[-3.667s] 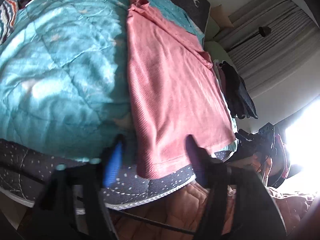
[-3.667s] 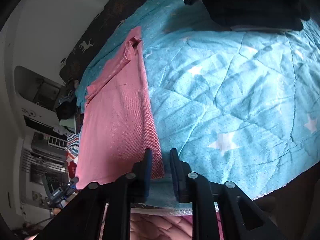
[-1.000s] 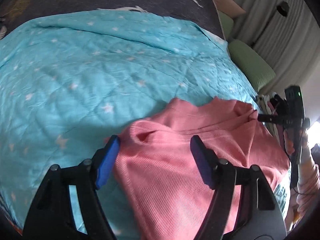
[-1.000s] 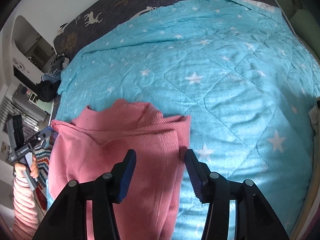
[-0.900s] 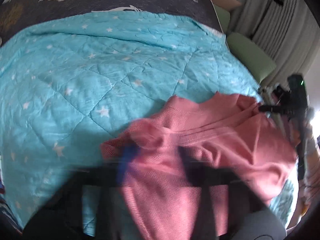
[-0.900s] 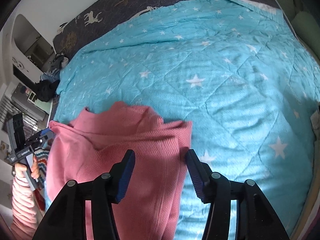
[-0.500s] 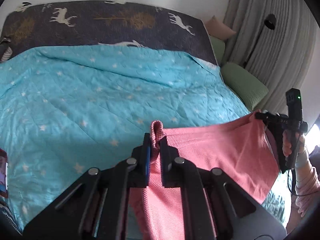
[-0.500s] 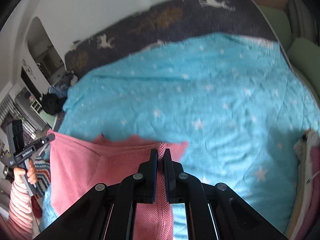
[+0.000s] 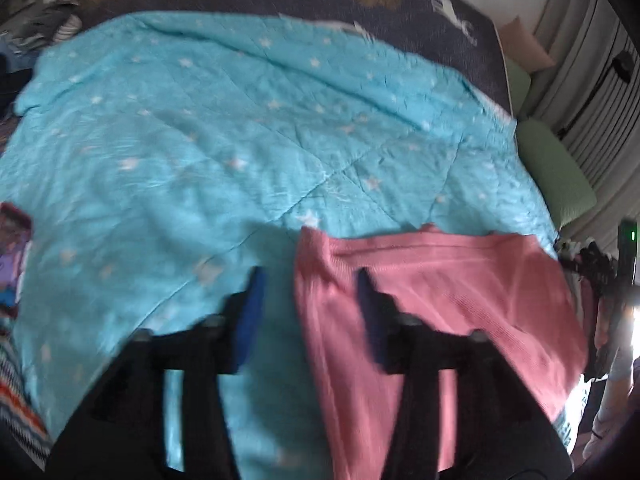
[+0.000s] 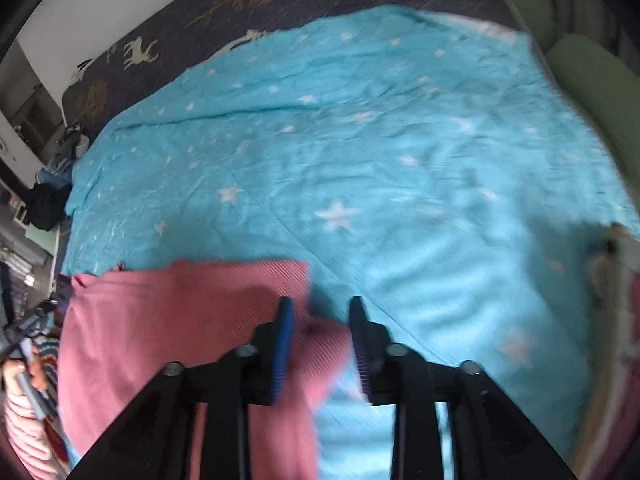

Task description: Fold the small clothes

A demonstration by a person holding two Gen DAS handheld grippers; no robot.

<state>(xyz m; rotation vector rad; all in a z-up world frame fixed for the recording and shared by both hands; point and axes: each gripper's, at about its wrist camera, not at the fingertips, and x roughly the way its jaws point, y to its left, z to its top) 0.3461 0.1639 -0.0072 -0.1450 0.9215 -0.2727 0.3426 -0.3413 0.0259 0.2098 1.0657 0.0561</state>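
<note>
Hovering with jaws spread, left gripper [image 9: 308,280] straddles the near left corner of the pink garment [image 9: 440,304]. Likewise parted and gripping nothing, right gripper [image 10: 320,312] frames the opposite pink corner. Lying flat just beyond, folded on the turquoise star quilt [image 9: 240,140]. Farther back, dark deer-print bedding [image 10: 260,4].

Daylit, motion-blurred throughout; fisheye-bowed edges — glare at right.
</note>
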